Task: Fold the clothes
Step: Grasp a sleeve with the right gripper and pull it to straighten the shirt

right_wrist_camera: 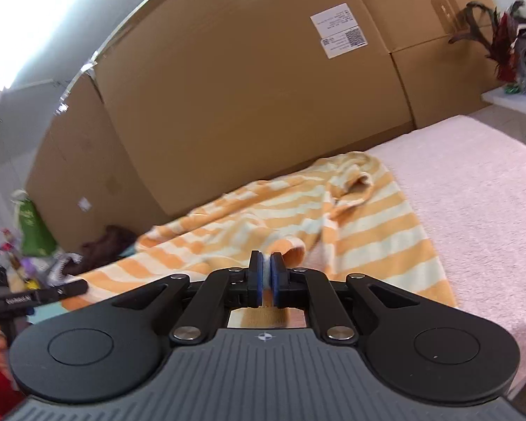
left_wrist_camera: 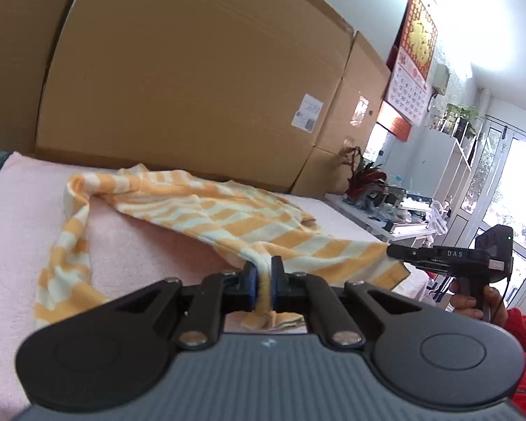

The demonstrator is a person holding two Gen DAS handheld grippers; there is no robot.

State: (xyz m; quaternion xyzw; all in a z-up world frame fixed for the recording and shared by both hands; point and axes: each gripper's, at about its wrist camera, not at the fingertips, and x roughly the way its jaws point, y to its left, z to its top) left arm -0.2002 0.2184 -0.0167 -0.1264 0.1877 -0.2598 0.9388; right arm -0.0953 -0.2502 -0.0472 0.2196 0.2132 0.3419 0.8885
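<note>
Shirt (left_wrist_camera: 228,217) pinched betw both hand-held grippers (left_wrist_camera: 263,273)

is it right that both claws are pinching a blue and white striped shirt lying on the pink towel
Not quite: the striped fabric shirt is orange and white, not blue, as the left wrist view shows. Both the left claw and right claw do pinch it on the pink towel.

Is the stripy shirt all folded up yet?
Not yet. The striped shirt lies rumpled across the pink blanket, one sleeve trailing out, both grippers pinching its edge.
</note>
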